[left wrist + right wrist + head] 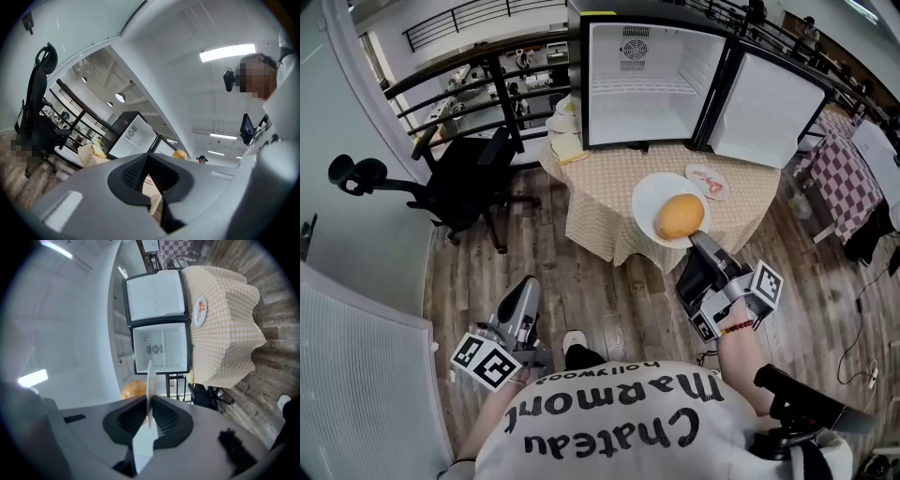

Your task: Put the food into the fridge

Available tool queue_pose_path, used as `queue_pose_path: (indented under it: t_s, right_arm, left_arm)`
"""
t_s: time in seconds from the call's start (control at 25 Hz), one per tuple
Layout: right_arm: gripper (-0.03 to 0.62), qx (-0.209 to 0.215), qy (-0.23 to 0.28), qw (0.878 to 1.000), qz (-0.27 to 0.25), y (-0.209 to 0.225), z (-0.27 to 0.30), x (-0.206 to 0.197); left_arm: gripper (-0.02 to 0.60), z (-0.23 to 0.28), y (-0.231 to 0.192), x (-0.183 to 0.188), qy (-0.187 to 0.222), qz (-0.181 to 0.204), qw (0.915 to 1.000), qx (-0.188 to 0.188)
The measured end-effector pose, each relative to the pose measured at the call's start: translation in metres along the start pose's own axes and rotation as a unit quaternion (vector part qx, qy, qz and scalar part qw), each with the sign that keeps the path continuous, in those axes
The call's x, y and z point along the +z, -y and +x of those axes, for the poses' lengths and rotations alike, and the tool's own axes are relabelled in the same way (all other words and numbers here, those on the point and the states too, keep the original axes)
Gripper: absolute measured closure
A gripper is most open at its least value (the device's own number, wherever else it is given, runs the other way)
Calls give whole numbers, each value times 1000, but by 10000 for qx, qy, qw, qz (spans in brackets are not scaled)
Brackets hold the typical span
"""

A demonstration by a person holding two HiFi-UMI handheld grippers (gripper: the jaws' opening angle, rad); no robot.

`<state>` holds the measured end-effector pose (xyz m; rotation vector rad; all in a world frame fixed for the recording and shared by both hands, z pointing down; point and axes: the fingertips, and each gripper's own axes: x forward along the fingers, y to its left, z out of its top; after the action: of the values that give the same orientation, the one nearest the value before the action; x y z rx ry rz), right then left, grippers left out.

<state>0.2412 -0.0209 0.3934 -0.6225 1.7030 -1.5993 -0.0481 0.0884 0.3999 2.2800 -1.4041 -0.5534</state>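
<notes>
A round orange-brown piece of food (680, 217) lies on a white plate (652, 192) held in the air over the near edge of the table. My right gripper (705, 246) is shut on the plate's near rim. In the right gripper view the plate (149, 380) stands edge-on between the pads, with the food (133, 389) to its left. The small black fridge (652, 80) stands open and empty at the back of the table, its door (769, 108) swung right. My left gripper (520, 309) hangs low at the left, shut on nothing.
The table (609, 202) has a checked cloth and carries a small printed plate (707, 181) and stacked dishes with food (565, 117) left of the fridge. A black office chair (459, 178) stands at the left. A railing runs behind.
</notes>
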Motion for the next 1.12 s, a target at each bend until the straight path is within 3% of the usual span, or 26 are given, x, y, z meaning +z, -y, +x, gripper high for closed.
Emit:
queue_pose_path:
  t_s: [0.32, 0.56, 0.8, 1.0, 1.12]
  right_arm:
    - [553, 106, 280, 9995, 129, -2, 55, 8]
    - [557, 47, 550, 9985, -52, -2, 92, 15]
    - [557, -75, 810, 9967, -73, 16, 131, 12]
    - [557, -75, 897, 9959, -128, 27, 155, 12]
    - [557, -177, 978, 9950, -62, 36, 162, 9]
  left_arm:
    - [578, 35, -58, 52, 129, 146, 9997, -123]
    - [578, 64, -92, 86, -22, 323, 9990, -309]
    - [578, 72, -138, 108, -156, 387, 9984, -389]
    - [578, 75, -164, 116, -471, 664, 9950, -574]
    - [578, 80, -180, 124, -410, 734, 9952, -500]
